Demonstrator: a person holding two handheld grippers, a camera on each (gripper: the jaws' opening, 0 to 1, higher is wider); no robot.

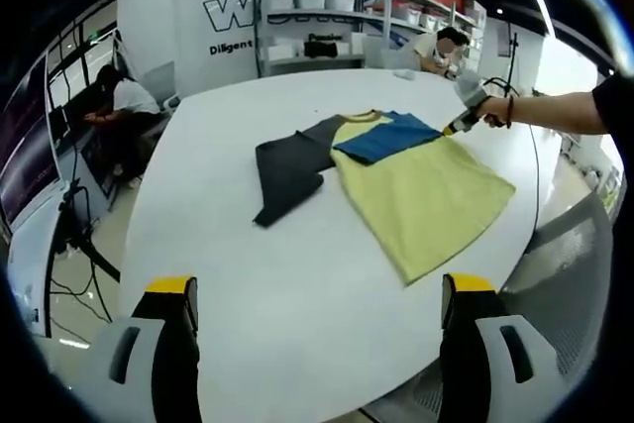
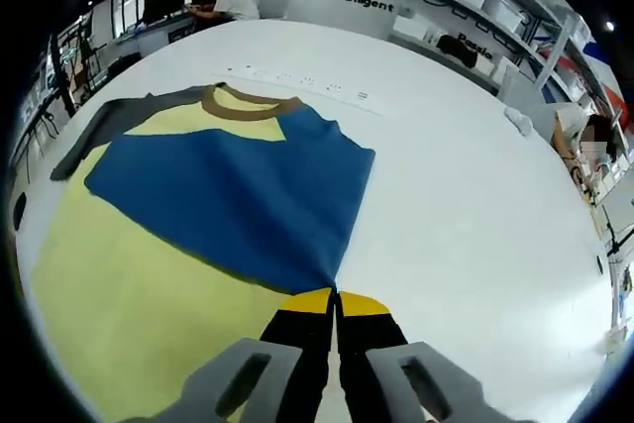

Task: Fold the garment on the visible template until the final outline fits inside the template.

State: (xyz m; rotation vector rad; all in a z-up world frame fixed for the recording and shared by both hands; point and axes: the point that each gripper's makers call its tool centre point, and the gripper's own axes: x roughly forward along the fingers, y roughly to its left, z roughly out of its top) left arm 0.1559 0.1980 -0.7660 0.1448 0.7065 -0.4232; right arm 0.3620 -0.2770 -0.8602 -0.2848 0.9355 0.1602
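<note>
Two tongs: my right tongs (image 2: pixel 336 296), bottom centre, pinch the T-shirt's (image 1: pixel 416 180) blue sleeve (image 2: pixel 238 195), folded over its yellow body mid-counter (image 1: pixel 297 284). Left tongs (image 1: pixel 322 289) gape, empty. Next, I judge: release, fold the grey sleeve (image 1: pixel 287 173).

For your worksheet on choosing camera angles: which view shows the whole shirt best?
The left gripper view: the shirt lies fully in frame, grey sleeve spread, blue sleeve folded over. The right gripper view crops it, showing mainly the blue sleeve pinched by the right gripper.
</note>
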